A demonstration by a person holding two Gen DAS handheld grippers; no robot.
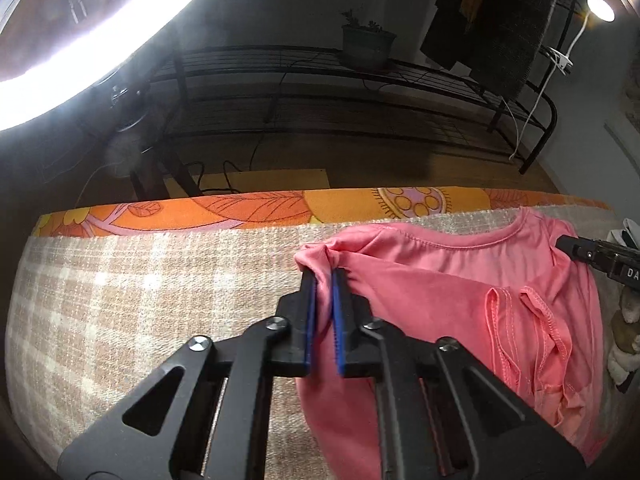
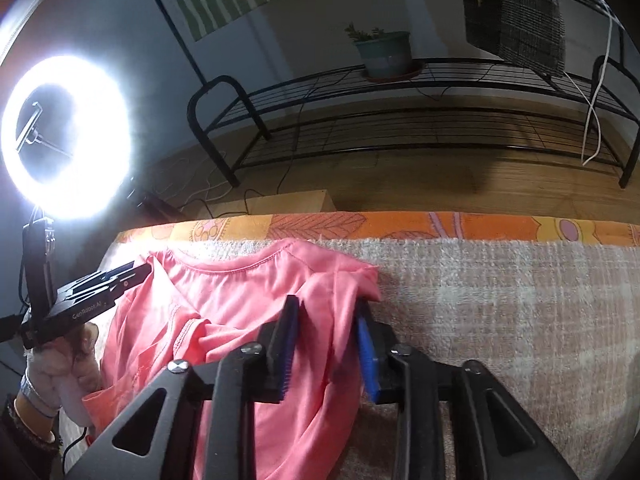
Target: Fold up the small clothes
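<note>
A small pink shirt (image 1: 460, 280) lies crumpled on a beige checked cloth (image 1: 140, 300), neckline toward the far edge. My left gripper (image 1: 324, 276) is shut on the shirt's left shoulder, fabric pinched between its blue pads. In the right wrist view my right gripper (image 2: 328, 312) is open, its fingers (image 2: 366, 336) on either side of the shirt's (image 2: 240, 300) right shoulder fold. The left gripper (image 2: 136, 272) shows at the shirt's left side there. The right gripper's tip (image 1: 568, 246) shows at the right edge of the left wrist view.
An orange patterned cover (image 1: 240, 210) runs along the far edge under the checked cloth (image 2: 500, 300). Beyond it is wood floor, a black wire rack (image 2: 400, 120) with a potted plant (image 2: 384, 52), cables, and a bright ring light (image 2: 68, 136) at left.
</note>
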